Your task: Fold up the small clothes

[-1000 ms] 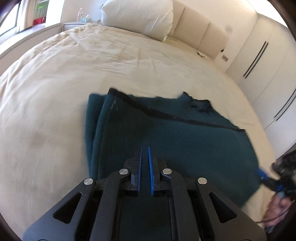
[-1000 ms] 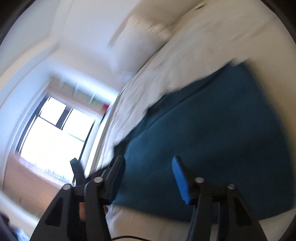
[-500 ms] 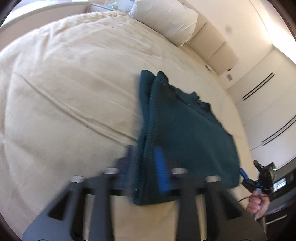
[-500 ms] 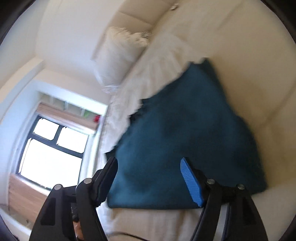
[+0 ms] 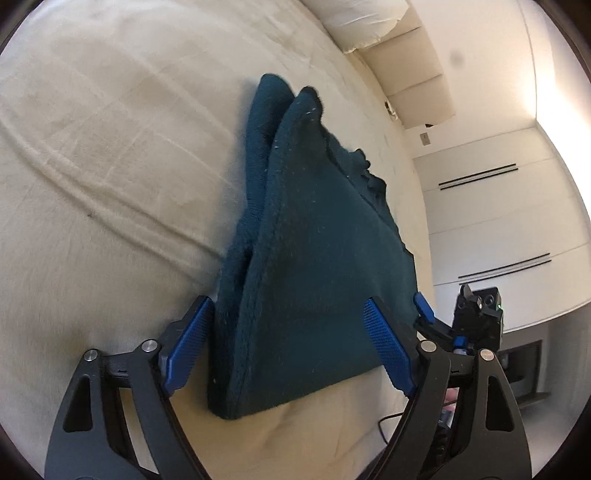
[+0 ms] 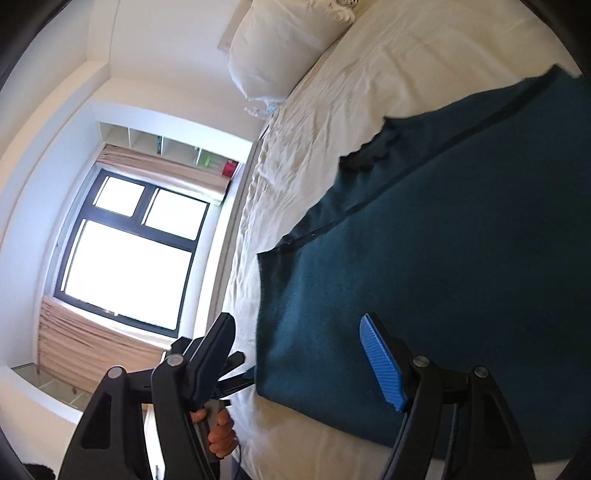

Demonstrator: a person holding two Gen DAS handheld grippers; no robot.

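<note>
Left wrist view: folded garment [image 5: 310,258] lies on the bed [image 5: 110,184], running from 6 o'clock up toward 12. Left gripper [image 5: 288,343] at 6, its two fingers spread either side of the garment's near end — one finger at 7, one at 5, neither touching the cloth. Pillow [image 5: 369,22] at 1 o'clock, at the head of the bed. Wardrobe doors [image 5: 491,221] at 3. Right gripper [image 5: 476,317] at 4, just beside the garment's right edge.

Right wrist view: garment [image 6: 461,240] fills 3 to 5 on the bed [image 6: 388,74]. Right gripper [image 6: 299,354] at 6, fingers apart over the garment's near corner. Pillow [image 6: 284,48] at 12. Window [image 6: 136,254] at 9 — beyond the bed's far side. Left hand [image 6: 218,432] at 7, below the bed edge.
</note>
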